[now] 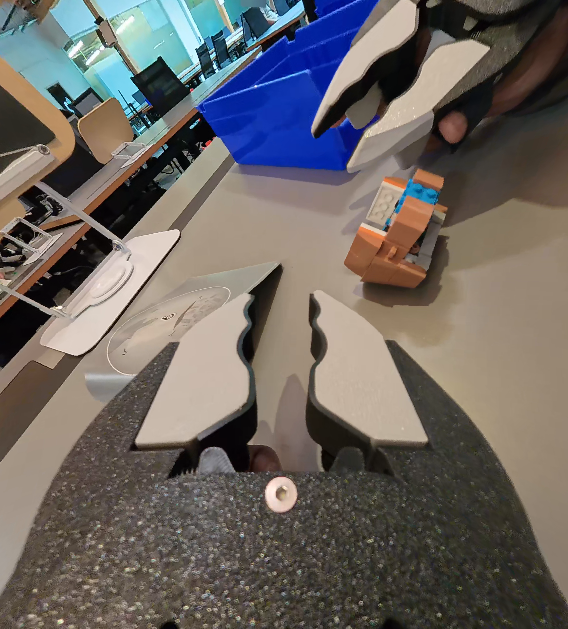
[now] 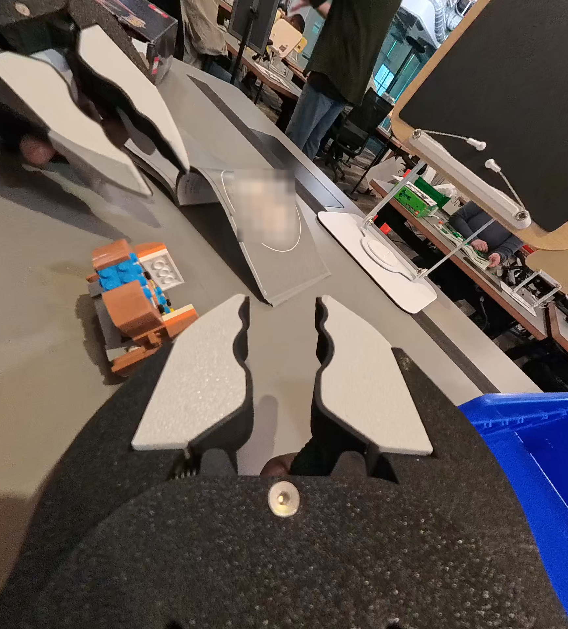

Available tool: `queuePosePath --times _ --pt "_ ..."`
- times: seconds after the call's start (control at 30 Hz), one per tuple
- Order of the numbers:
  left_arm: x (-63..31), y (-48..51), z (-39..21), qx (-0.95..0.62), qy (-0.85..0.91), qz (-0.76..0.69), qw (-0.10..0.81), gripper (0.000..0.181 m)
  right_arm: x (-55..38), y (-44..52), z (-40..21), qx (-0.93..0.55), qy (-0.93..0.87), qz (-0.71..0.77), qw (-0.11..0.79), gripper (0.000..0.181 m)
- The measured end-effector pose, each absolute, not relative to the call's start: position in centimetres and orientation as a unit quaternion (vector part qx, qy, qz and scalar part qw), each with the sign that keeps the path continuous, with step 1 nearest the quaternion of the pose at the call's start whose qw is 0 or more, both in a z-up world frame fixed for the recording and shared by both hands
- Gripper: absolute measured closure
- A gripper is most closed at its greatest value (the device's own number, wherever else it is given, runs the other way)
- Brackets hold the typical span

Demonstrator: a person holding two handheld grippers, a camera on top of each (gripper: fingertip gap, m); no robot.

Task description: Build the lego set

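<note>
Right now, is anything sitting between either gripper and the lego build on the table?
Nothing visible. The lego build lies alone on the grey table. Bare tabletop separates it from the left gripper and the right gripper, both open and empty. The instruction booklet and blue bin sit off to the sides.

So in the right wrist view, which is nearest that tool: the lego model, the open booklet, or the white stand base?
From the right tool:
1. Lego model, just left of the tool.
2. Open booklet, straight ahead.
3. White stand base, farther off to the right by the table edge.
</note>
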State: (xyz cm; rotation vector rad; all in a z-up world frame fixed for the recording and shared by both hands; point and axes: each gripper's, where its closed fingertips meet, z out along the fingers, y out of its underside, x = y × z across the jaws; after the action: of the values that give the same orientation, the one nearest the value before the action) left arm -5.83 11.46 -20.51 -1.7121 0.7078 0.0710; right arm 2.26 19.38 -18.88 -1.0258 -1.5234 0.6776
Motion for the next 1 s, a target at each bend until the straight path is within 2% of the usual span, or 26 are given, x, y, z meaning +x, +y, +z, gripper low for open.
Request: queuePosePath --times 0.3,1.0 --pt "-5.9 11.1 -20.0 -0.734 0.297 0.005 0.611 0.181 2.1 20.1 -19.5 -0.448 -0.646 0.28 0.55 0.145" --pt "-6.1 11.1 -20.2 -0.744 0.291 -0.006 0.602 0.179 2.0 20.8 -20.2 -0.452 -0.656 0.251 0.55 0.146"
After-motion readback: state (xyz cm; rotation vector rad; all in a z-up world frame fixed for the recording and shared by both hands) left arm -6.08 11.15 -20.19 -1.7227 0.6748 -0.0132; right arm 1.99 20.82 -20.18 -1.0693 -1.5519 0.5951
